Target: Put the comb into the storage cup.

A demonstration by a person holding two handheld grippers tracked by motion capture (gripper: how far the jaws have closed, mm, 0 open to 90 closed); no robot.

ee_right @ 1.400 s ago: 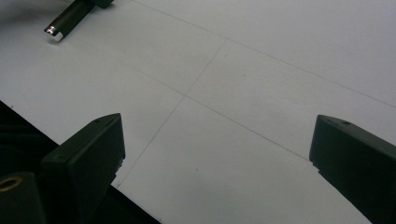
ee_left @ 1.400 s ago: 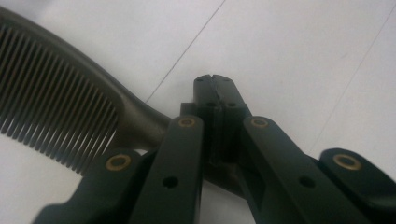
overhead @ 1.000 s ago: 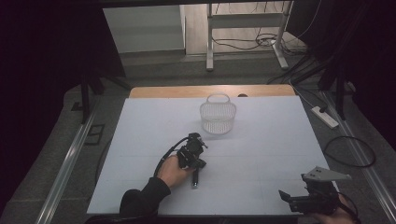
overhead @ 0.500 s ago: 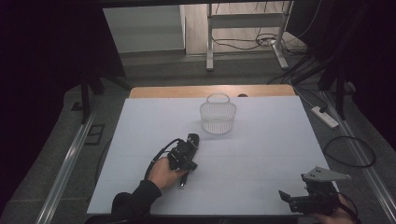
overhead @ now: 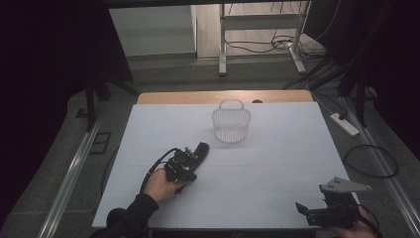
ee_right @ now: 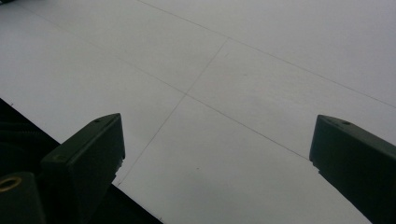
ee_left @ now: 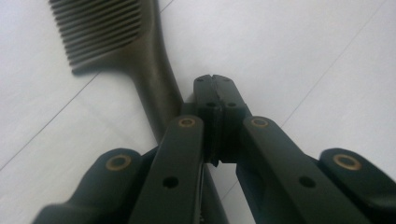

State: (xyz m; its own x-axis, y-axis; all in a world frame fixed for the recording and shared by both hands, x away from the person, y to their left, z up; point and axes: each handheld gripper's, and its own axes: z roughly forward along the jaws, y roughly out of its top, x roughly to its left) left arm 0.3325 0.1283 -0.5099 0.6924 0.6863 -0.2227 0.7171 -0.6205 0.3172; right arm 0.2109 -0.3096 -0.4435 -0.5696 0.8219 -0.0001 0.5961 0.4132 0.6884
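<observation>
Since a second ago our left claw point(overhead: 194, 159) slid toward ten o'clock, shut on the comb point(ee_left: 140, 60) handle, probably dragging it; our right claw point(ee_right: 215, 154) waits open, empty.

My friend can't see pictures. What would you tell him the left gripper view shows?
Two black gripper jaws, pressed shut, point across a white table. A dark comb lies just left of them, its teeth toward the top left corner, its handle running down under the left gripper.
</observation>
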